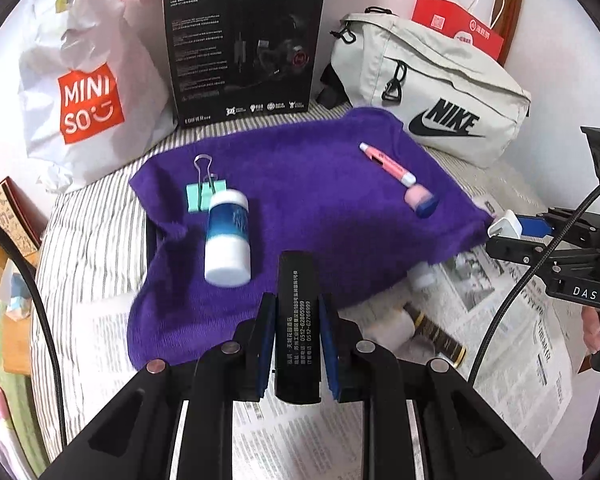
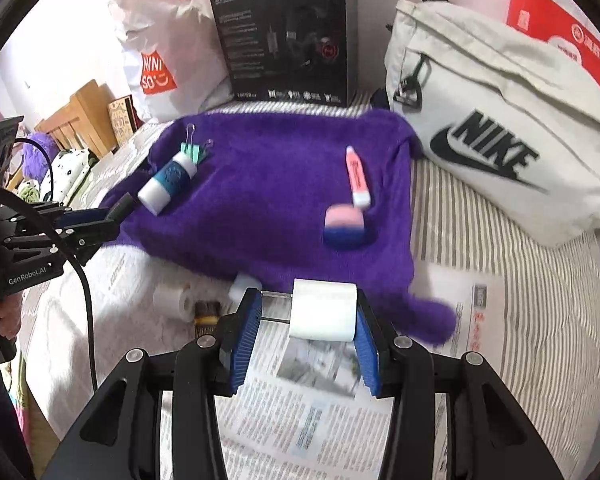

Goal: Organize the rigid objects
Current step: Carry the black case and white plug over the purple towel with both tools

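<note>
A purple towel (image 1: pixel 300 200) (image 2: pixel 280 208) lies on the bed. On it rest a white and blue bottle (image 1: pixel 227 240) (image 2: pixel 168 184), a green binder clip (image 1: pixel 202 196), a pink pen (image 1: pixel 388 162) (image 2: pixel 358 176) and a pink and blue cap-shaped piece (image 1: pixel 420 200) (image 2: pixel 344 226). My left gripper (image 1: pixel 297 308) is shut on a black box with white print (image 1: pixel 297 320), held above the towel's near edge. My right gripper (image 2: pixel 306 312) is shut on a white charger plug (image 2: pixel 324 312), its metal prongs against the left pad. In the left wrist view the same plug (image 1: pixel 504 226) shows at the right.
Newspaper (image 2: pixel 320 420) covers the striped sheet in front of the towel, with small white rolls (image 2: pixel 172 300) and a dark tube (image 1: pixel 436 332) on it. Behind stand a Miniso bag (image 1: pixel 88 92), a black headset box (image 1: pixel 244 44), a white Nike bag (image 1: pixel 432 92) and a red paper bag (image 1: pixel 460 28).
</note>
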A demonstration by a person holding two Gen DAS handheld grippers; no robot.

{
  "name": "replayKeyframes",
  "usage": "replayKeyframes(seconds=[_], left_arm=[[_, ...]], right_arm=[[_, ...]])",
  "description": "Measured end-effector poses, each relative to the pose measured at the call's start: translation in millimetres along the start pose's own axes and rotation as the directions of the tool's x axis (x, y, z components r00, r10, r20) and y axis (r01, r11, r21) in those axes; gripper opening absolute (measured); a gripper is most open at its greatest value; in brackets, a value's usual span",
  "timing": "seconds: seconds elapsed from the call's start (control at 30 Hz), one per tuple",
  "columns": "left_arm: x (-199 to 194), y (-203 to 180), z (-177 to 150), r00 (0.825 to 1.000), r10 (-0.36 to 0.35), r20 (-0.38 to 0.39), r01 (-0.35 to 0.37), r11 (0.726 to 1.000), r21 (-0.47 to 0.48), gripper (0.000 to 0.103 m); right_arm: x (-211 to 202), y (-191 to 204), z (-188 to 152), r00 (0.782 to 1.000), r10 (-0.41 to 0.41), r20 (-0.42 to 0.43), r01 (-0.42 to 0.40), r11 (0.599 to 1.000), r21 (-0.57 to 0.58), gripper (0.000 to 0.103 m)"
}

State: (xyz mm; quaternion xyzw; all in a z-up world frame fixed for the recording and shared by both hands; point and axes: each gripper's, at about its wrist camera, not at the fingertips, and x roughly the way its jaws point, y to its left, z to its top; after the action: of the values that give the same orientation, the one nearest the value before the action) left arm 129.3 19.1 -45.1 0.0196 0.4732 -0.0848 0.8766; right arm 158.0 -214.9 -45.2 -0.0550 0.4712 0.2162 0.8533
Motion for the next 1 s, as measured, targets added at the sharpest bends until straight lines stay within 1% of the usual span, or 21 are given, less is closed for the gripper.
replayKeyframes(seconds=[0.1,0.2,0.47,0.6,0.73,0.87,1.0], left_arm=[[3,1,11,1.000,-0.001,-0.003,0.001,1.000,0.001,0.021],[10,3,21,1.000,-0.009,-0.012,0.009,1.000,-0.005,0.021],[46,5,43,0.998,-0.020,-0.059,0.020,1.000,-0.009,0.021],[63,7,47,0.996,-0.023,-0.082,0.022,1.000,-0.015,0.021],[77,8,48,0.995,-0.014,-0.103,0.013,1.000,-0.014,0.021],[83,11,48,0.994,-0.008,-0.111,0.007,1.000,-0.011,0.021],[87,18,47,0.993,0.010,-0.120,-0.011,1.000,-0.012,0.021]], right_arm=[[3,-3,18,1.000,0.011,0.015,-0.011,1.000,0.000,0.044],[9,-5,33,1.000,0.005,0.022,-0.005,1.000,-0.012,0.044],[34,-18,62,1.000,0.014,0.025,-0.014,1.000,-0.020,0.044],[53,-24,73,0.999,0.020,0.024,-0.020,0.999,-0.026,0.044],[74,-27,81,1.000,0.024,0.004,-0.024,0.999,-0.028,0.044],[92,-28,87,0.999,0.041,-0.013,-0.041,0.999,-0.024,0.044],[105,-22,90,0.999,0.048,-0.026,-0.049,0.998,-0.048,0.044]])
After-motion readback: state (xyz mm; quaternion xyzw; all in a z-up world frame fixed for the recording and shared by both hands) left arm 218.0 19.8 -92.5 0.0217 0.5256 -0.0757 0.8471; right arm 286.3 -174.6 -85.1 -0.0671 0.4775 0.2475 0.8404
